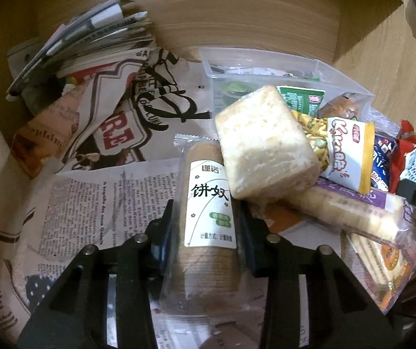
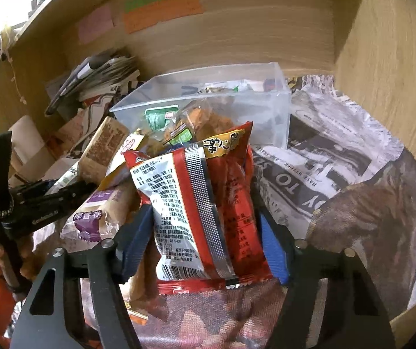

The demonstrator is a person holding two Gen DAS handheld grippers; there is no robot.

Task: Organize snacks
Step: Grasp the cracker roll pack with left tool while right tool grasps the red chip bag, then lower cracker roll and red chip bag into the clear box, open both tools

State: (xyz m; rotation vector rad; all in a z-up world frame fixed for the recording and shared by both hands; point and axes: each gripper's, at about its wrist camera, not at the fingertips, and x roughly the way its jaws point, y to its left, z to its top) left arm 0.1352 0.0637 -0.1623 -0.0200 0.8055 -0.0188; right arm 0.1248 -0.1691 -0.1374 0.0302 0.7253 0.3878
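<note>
Nearest the left wrist camera, the left claw [image 1: 206,218] straddles a biscuit roll [image 1: 208,215], a clear-wrapped stack with a white label, lying on the newspaper [image 1: 91,197] that covers the bench. The dark fingers sit against the wrapper on both sides, so the roll appears clamped at its near half. A pale cake block [image 1: 266,142] leans on its far end.

Judgement on handling: the roll is stiff along its length but brittle; the film is slick. A hold across the middle of the stack, squeezed gently, should serve; the leaning block may tumble as the roll comes away.

In the right wrist view, the right claw [image 2: 205,250] holds a red packet [image 2: 208,203] upright between its blue fingers, which press the lower edges. The packet looks light, soft and air-filled, likely to crumple or slide; the crimped bottom seam is the firmer purchase.

Beyond both stands a clear tub [image 2: 208,99] already holding several snacks, seemingly the destination. More wrapped snacks lie heaped between the claws.
</note>
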